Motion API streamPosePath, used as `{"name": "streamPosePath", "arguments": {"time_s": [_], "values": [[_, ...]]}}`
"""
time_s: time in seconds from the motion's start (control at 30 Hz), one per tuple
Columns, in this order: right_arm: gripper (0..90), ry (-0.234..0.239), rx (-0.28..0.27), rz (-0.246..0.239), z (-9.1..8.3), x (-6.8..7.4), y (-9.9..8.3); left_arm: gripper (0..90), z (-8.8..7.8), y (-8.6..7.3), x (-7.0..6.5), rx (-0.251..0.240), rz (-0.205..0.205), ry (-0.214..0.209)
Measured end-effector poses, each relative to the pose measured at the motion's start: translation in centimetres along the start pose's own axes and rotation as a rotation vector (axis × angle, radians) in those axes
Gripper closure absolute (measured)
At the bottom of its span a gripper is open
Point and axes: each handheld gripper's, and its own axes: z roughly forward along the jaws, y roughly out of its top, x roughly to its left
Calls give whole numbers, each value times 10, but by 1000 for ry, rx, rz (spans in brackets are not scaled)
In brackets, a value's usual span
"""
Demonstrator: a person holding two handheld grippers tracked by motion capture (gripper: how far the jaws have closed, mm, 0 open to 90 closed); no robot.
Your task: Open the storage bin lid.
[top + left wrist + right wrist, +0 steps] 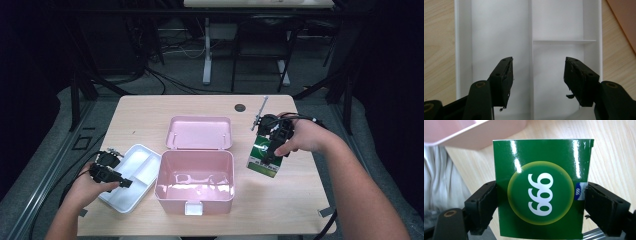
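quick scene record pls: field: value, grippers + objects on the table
left gripper: open, jaws spread over the white tray, nothing between them
right gripper: shut on the green box
green box: printed "999", held right of the pink box, whether lifted unclear
white tray: divided into compartments, empty, left of the pink box
pink box: open, lid folded back, looks empty
table: light wood

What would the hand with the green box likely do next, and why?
Probably carry the green box left and lower it into the open pink case. The right gripper is shut on the box beside the case, whose lid is back. The left gripper is open over the white tray.
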Motion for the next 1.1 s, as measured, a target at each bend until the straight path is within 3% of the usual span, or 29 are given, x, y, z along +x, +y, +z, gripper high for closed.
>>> {"name": "streamPosePath", "arguments": {"time_s": [0.27,0.87,1.1], "values": [[156,-18,27,-126,-7,13,9,408,1,-1,1,4,-6,-4],[157,37,0,-220,-34,31,28,408,2,0,1,3,-4,-5],[156,27,-5,-258,-43,41,41,408,1,0,1,2,-1,-6]]}}
